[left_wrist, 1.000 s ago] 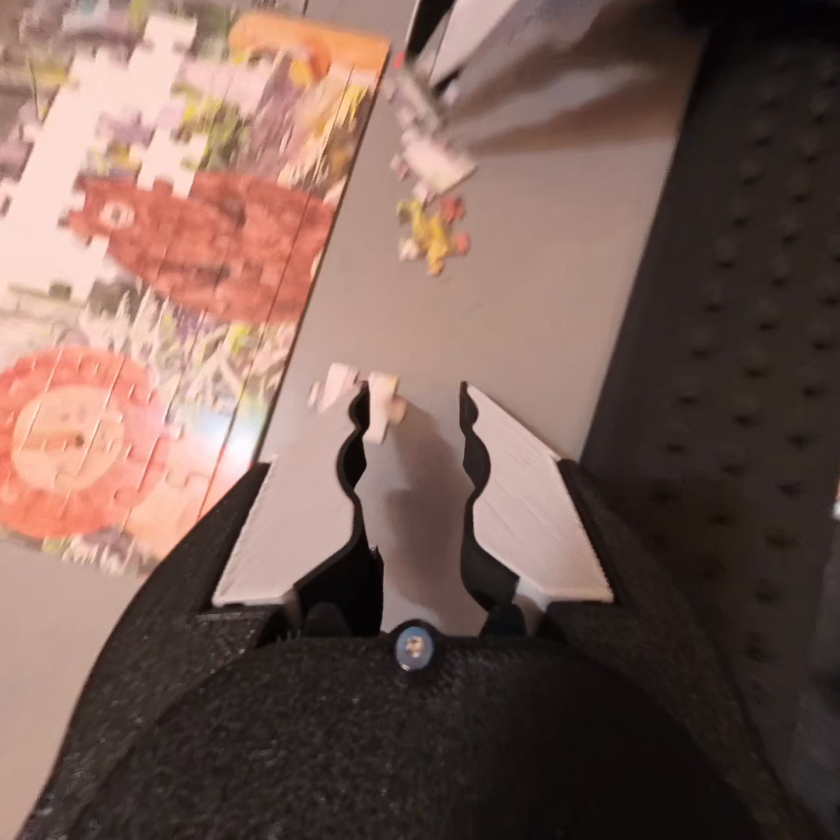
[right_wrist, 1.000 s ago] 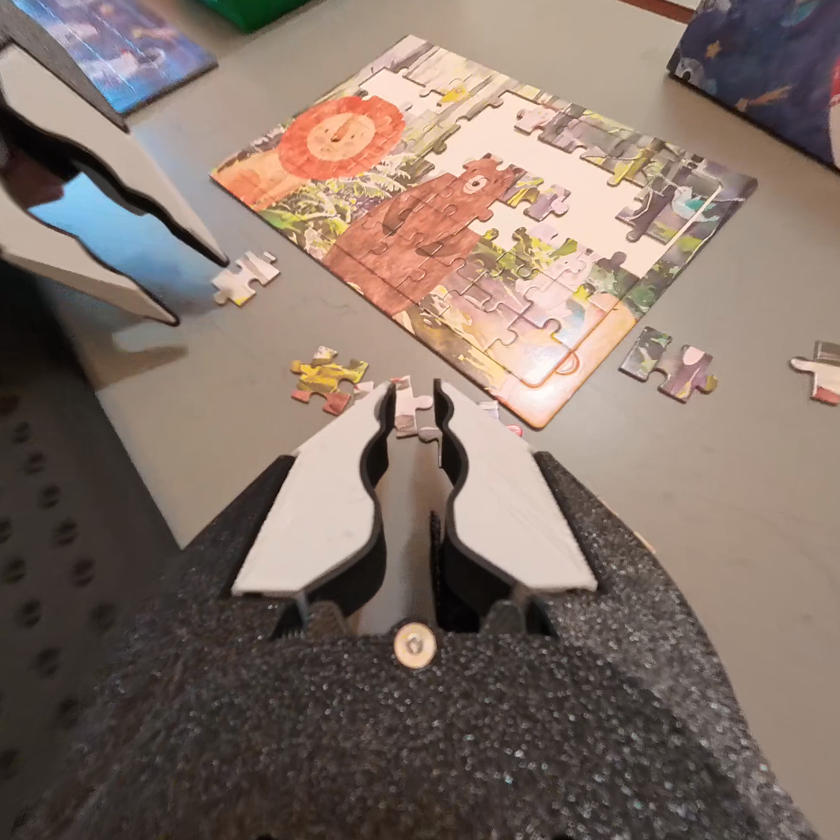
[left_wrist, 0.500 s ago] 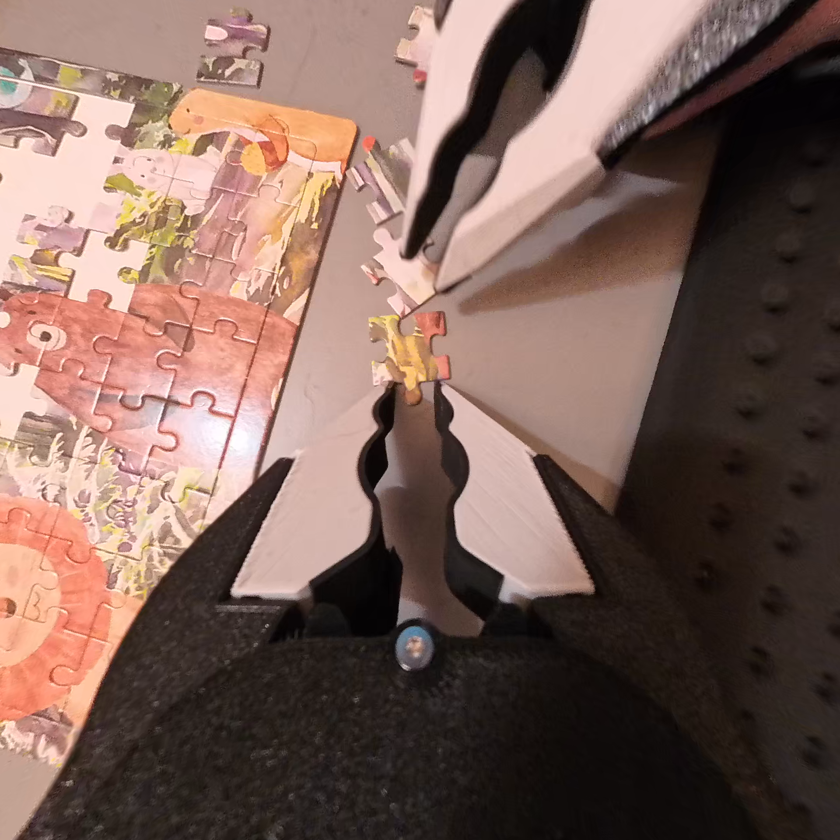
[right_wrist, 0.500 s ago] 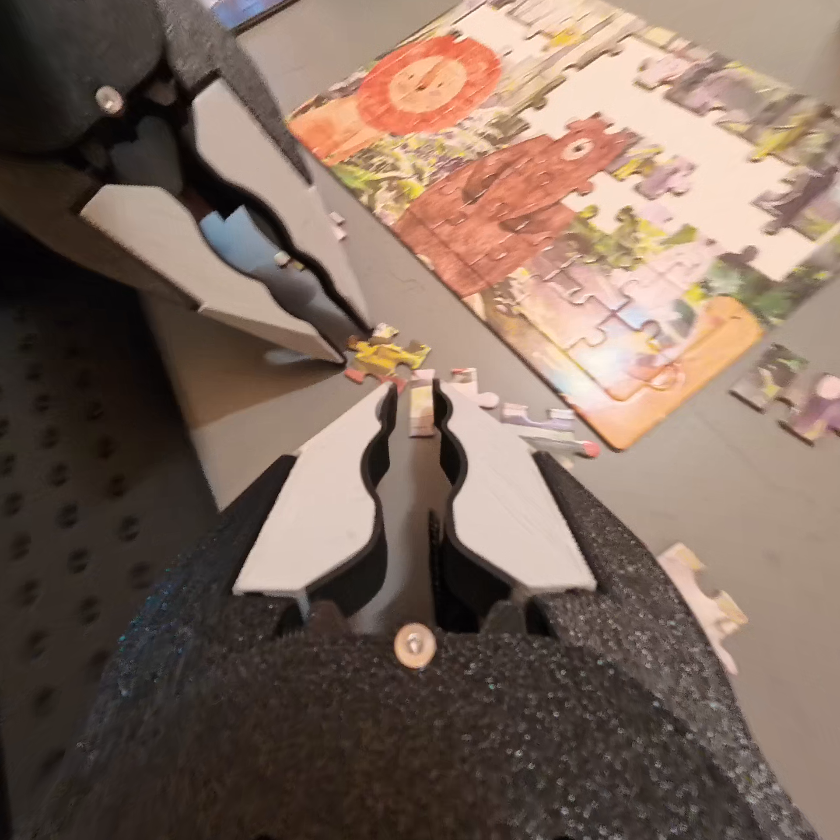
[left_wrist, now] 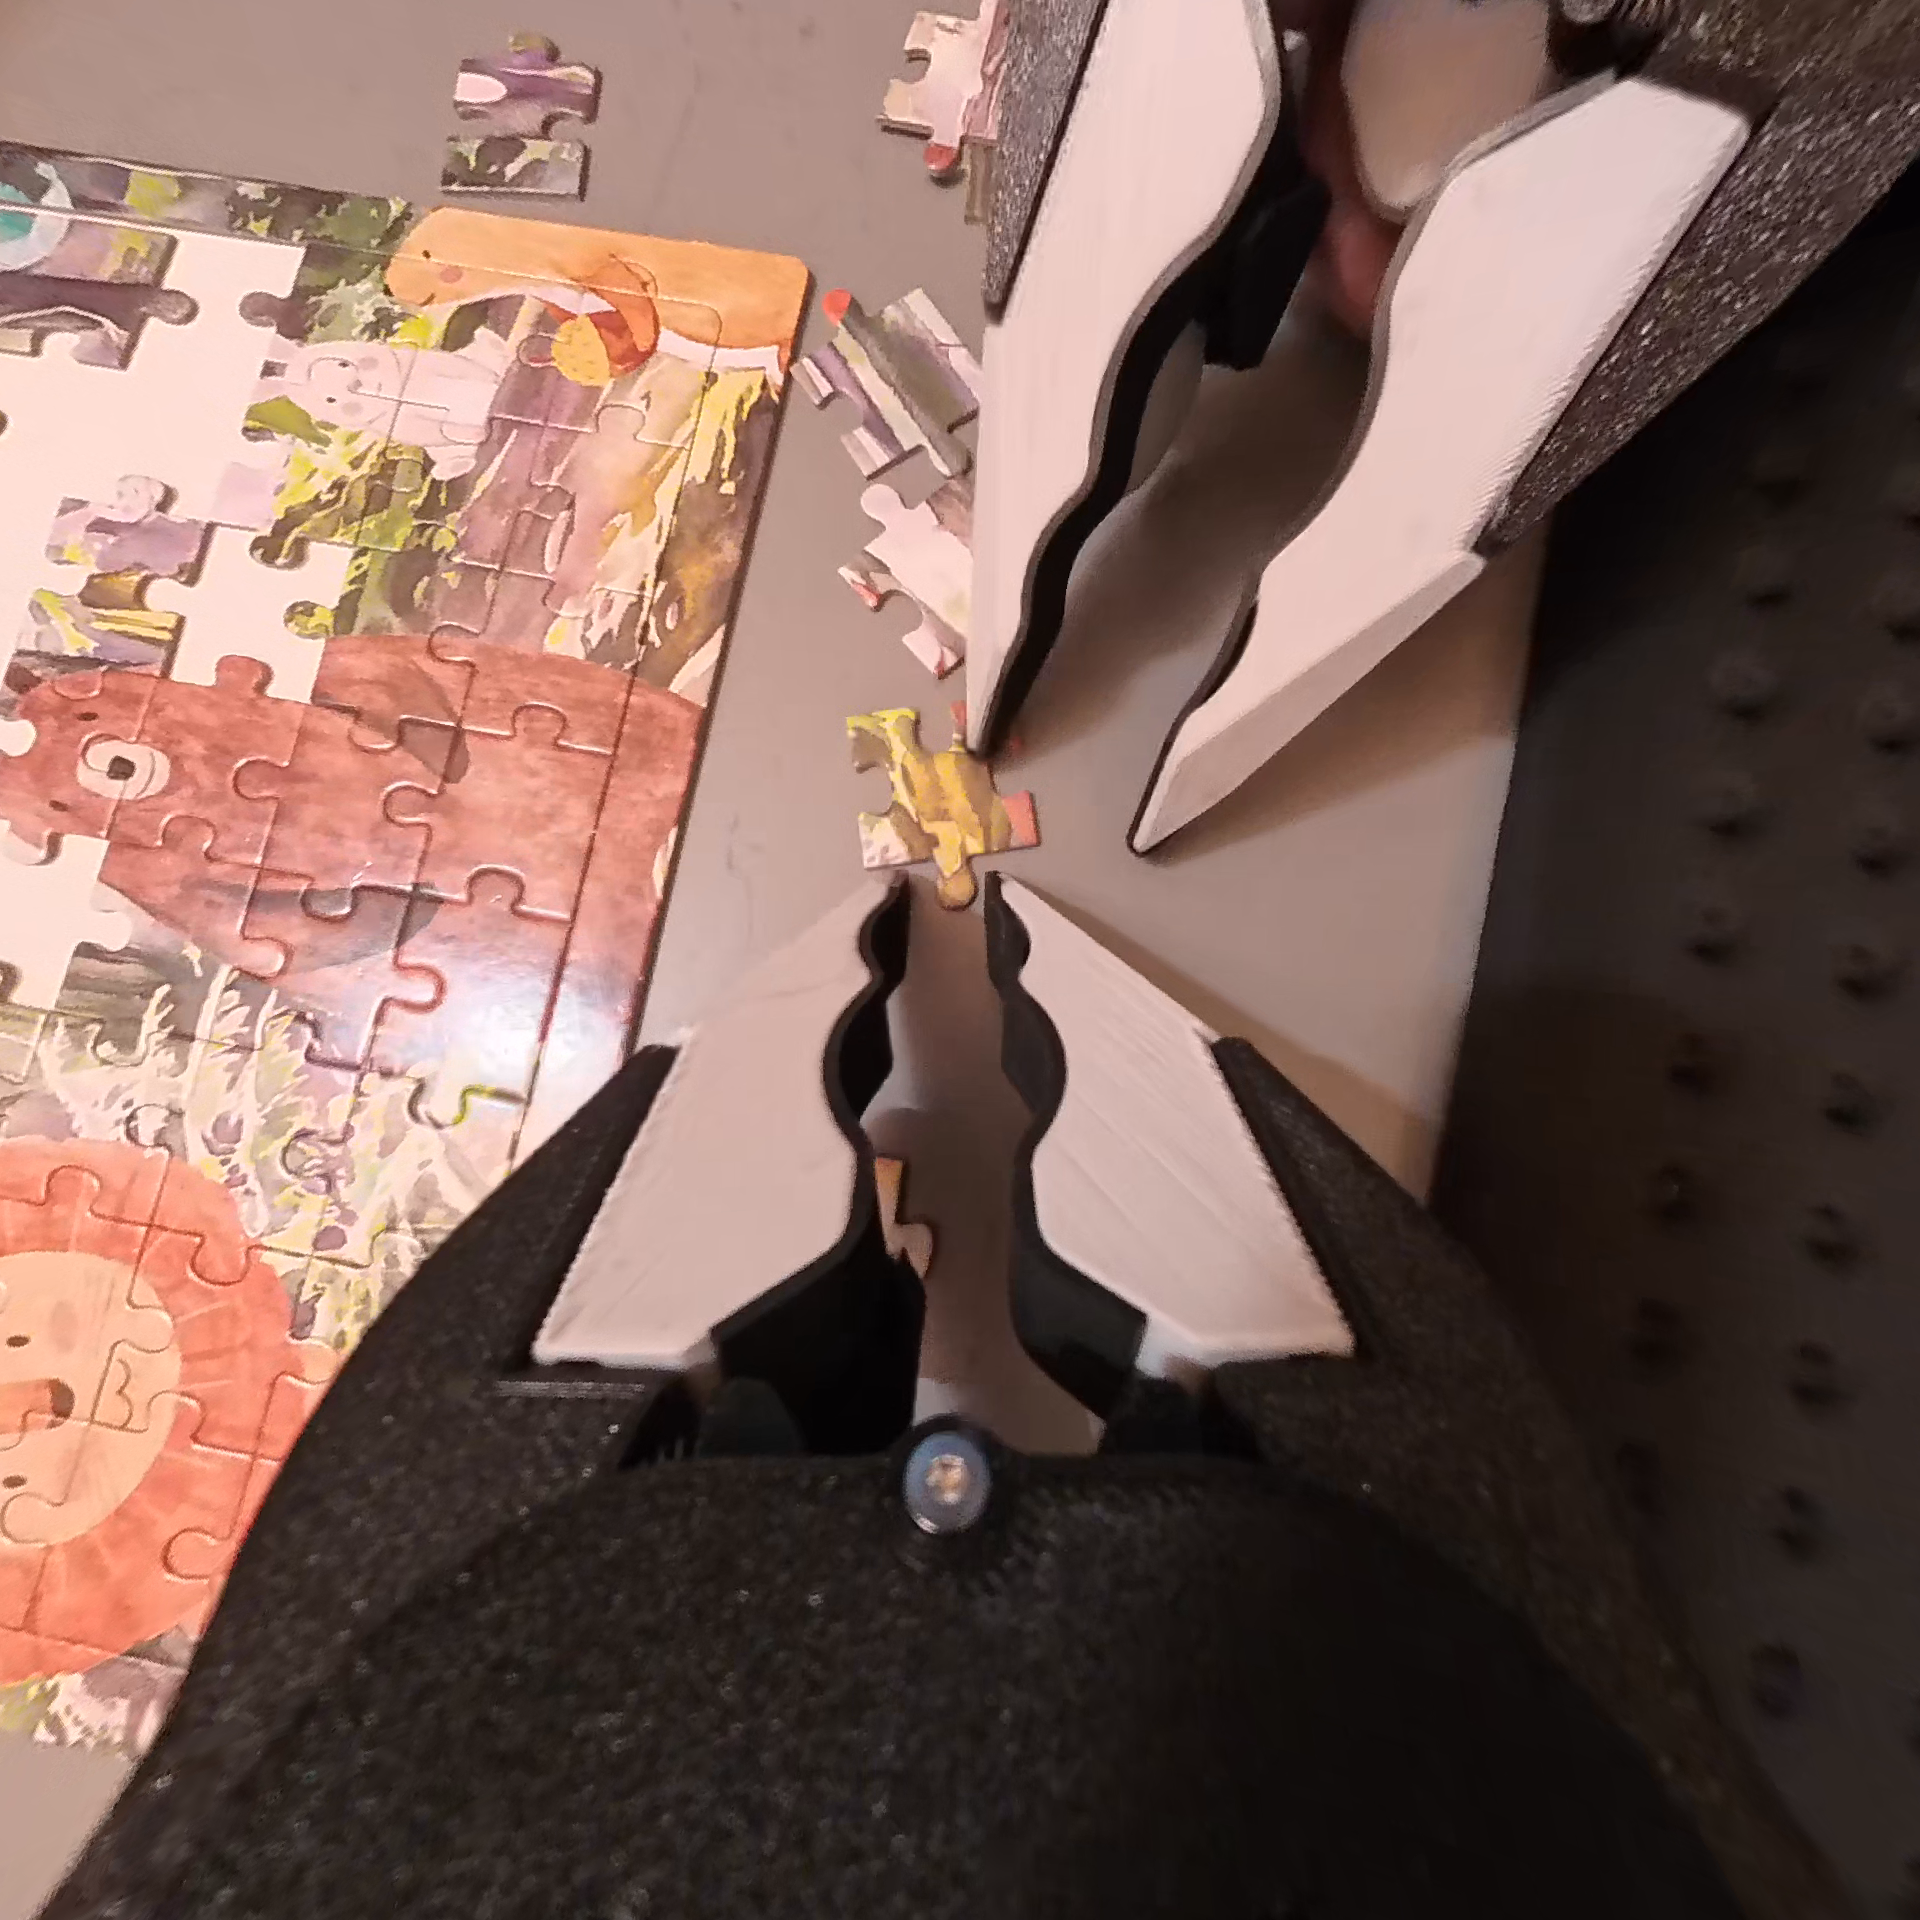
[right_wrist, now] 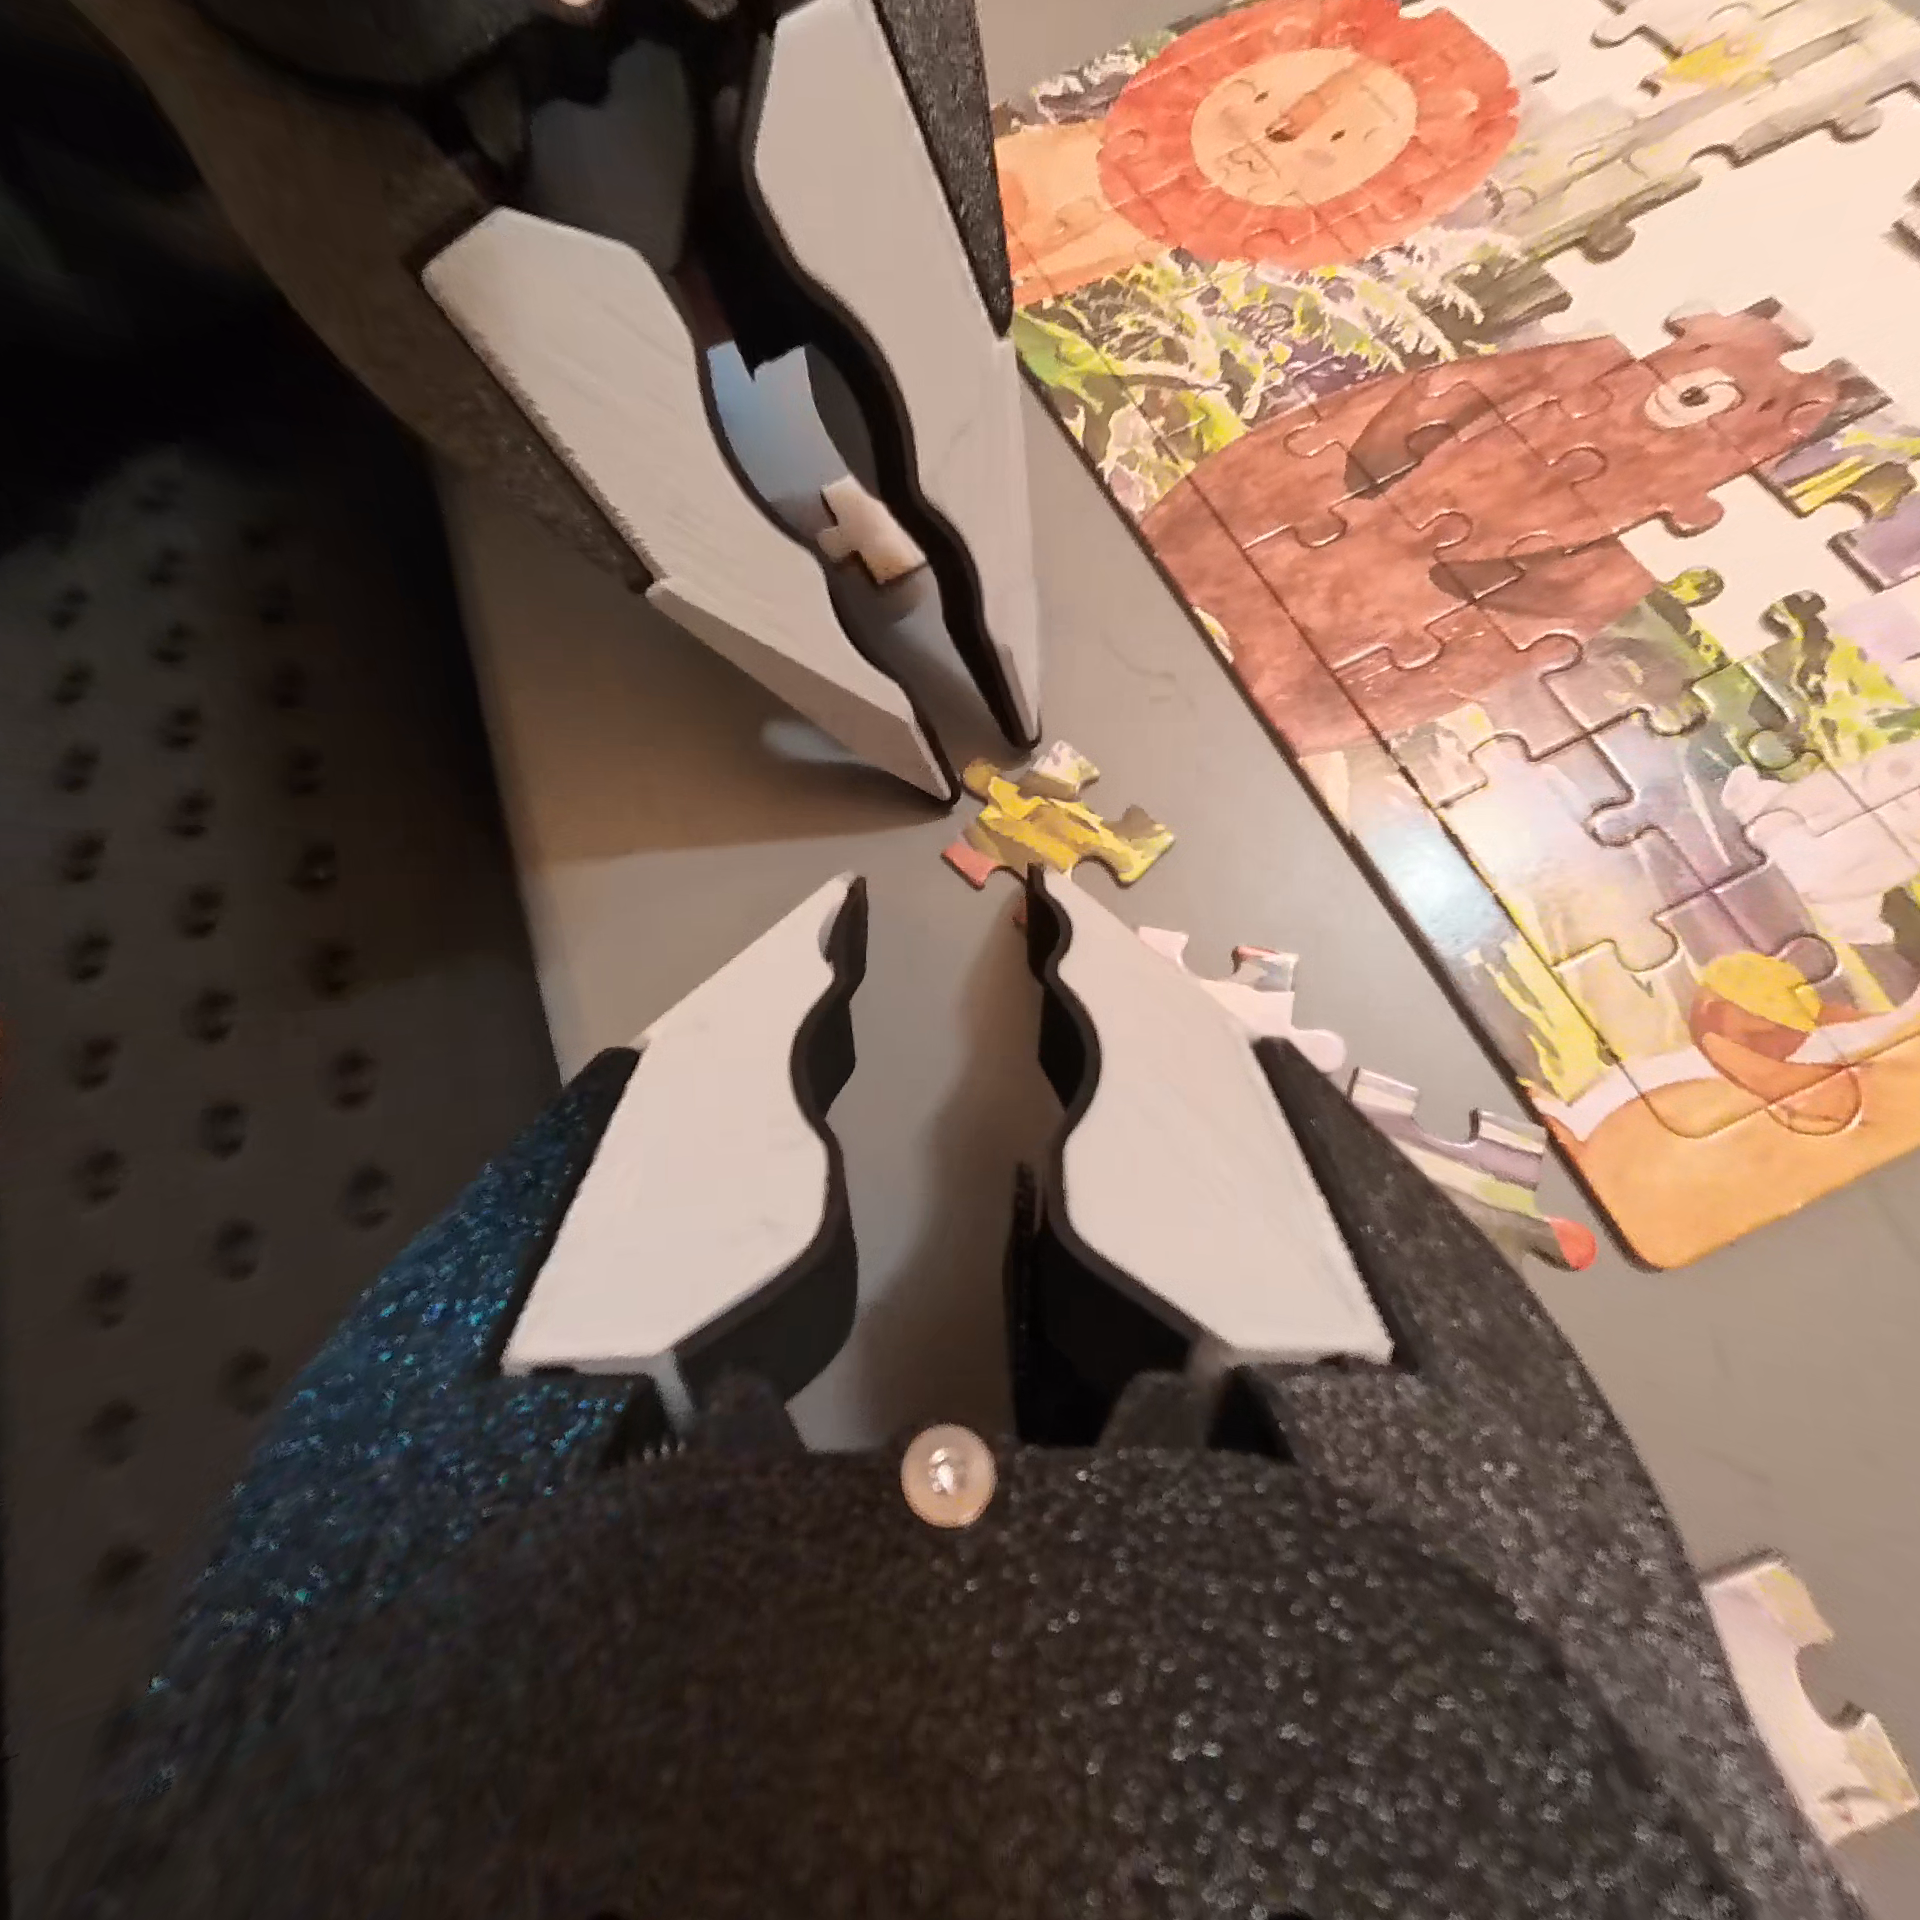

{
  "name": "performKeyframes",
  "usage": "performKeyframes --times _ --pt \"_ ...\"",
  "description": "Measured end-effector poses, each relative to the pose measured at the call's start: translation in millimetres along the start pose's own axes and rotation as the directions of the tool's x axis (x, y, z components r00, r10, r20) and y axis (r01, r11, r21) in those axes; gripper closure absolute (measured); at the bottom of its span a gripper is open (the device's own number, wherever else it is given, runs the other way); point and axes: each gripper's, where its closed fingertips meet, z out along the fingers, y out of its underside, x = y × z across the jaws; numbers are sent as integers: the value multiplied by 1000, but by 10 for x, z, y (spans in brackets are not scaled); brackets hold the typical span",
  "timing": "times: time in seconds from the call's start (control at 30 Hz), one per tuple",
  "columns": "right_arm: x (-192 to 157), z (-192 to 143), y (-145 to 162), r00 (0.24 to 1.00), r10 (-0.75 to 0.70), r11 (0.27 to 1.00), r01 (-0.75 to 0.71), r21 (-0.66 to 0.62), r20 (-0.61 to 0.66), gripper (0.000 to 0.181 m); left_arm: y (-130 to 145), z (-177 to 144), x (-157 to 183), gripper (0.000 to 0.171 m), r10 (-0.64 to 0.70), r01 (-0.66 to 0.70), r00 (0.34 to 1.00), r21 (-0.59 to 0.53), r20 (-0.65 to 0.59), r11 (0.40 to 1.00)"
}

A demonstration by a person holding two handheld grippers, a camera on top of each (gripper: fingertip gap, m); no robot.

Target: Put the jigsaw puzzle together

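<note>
Facing tip to tip, both grippers, left [left_wrist: 943, 881] and right [right_wrist: 940, 891], spread fingers around the yellow piece [left_wrist: 935, 805].

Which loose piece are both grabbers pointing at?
Start at the big animal puzzle on the grey table, and find the brown bear's edge. Just off it lies one loose yellow-green piece, between the left gripper and right gripper. Neighbouring loose pieces are pale purple-grey.
</note>
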Motion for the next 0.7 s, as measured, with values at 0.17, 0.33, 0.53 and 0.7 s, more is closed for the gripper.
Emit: performKeyframes --times 0.17,0.33,0.53,0.7 --pt "-99 -5 16 999 -3 1000 3 -4 41 151 31 -30 -133 157 -27 26 998 18 51 1000" --pt "-235 30 3 995 -63 998 64 -19 74 152 34 -44 -223 157 -35 32 993 36 111 999" --pt "-81 -70 -58 1000 -28 999 28 34 -5 152 13 -85 -76 157 -22 18 998 72 54 997" --pt "-73 -2 25 999 -31 999 31 -21 -14 153 53 -82 -83 157 -18 15 999 66 51 998"
